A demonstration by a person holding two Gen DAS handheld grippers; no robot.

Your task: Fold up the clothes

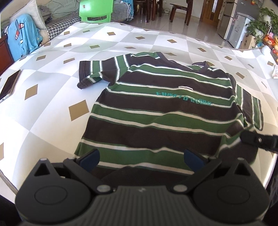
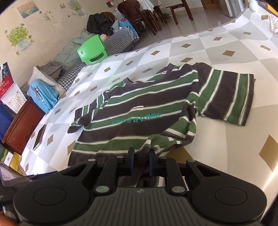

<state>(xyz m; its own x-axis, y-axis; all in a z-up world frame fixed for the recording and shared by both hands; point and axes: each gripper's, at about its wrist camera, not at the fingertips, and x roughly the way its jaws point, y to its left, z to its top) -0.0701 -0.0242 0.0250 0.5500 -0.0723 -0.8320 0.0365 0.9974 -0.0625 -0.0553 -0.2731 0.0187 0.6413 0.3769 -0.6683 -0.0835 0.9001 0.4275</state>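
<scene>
Here, a striped T-shirt (image 1: 156, 111) in brown, green and white, spread front-up on a table cover (image 1: 52, 97) of white and grey checks with tan diamonds. Teal lettering across the chest, a small white label just above it. Left sleeve flat and stretched outward; right sleeve likewise spread to the side, as seen from the right wrist view. Left gripper (image 1: 141, 159) low over the hem, jaws wide apart, nothing between the blue pads (image 1: 90, 159). Right gripper (image 2: 141, 159) at the shirt's right hem corner, jaws closed on a bunched fold of fabric, that corner lifted slightly off the cover and crumpled. Near the far left edge of the cover, a phone (image 1: 9, 85) lying flat, well apart from the shirt. Beyond the table, a green plastic chair (image 1: 95, 10).
</scene>
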